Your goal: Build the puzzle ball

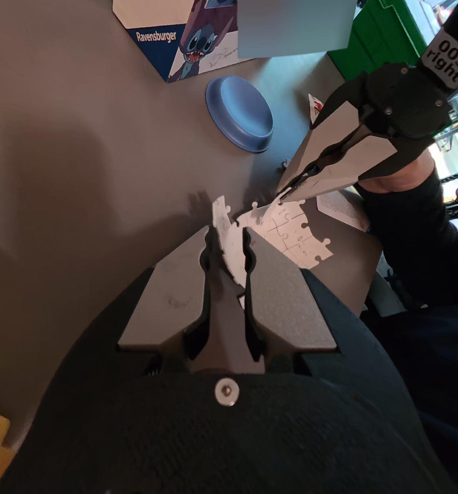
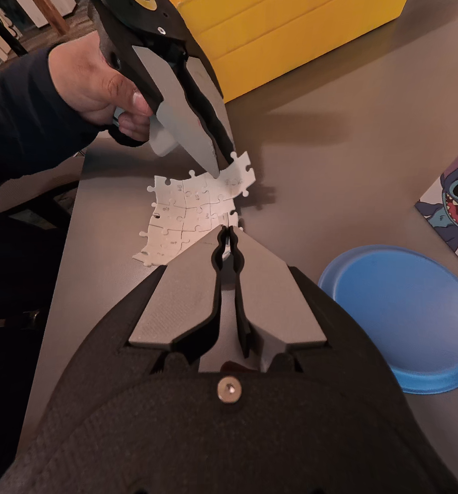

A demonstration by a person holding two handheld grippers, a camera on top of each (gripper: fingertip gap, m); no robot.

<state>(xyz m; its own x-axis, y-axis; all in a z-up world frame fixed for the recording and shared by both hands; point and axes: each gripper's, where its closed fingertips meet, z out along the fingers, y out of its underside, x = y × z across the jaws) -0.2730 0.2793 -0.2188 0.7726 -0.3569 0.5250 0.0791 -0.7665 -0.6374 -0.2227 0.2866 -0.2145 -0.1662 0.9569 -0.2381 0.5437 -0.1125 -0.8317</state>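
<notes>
A curved white section of joined puzzle pieces (image 1: 289, 235) is held above the grey table (image 1: 89, 133), blank backs up; it also shows in the right wrist view (image 2: 190, 213). My left gripper (image 1: 227, 231) is shut on one end of the section, whose edge runs between the fingers. In the right wrist view the left gripper (image 2: 221, 168) pinches the far corner piece. My right gripper (image 2: 227, 228) is shut on a white puzzle piece (image 2: 226, 219) at the section's near edge. In the left wrist view the right gripper (image 1: 285, 193) comes down from the upper right. I cannot tell whether that piece is locked in.
A blue round dish (image 1: 239, 115) (image 2: 398, 315) lies on the table beside the puzzle. The puzzle box (image 1: 174, 40) (image 2: 457, 197) stands behind it. A yellow bin (image 2: 289, 40) and a green bin (image 1: 382, 34) stand at the table's sides. A paper leaflet (image 1: 340, 208) lies near the table edge. About 6 cm separates my left fingertips from my right.
</notes>
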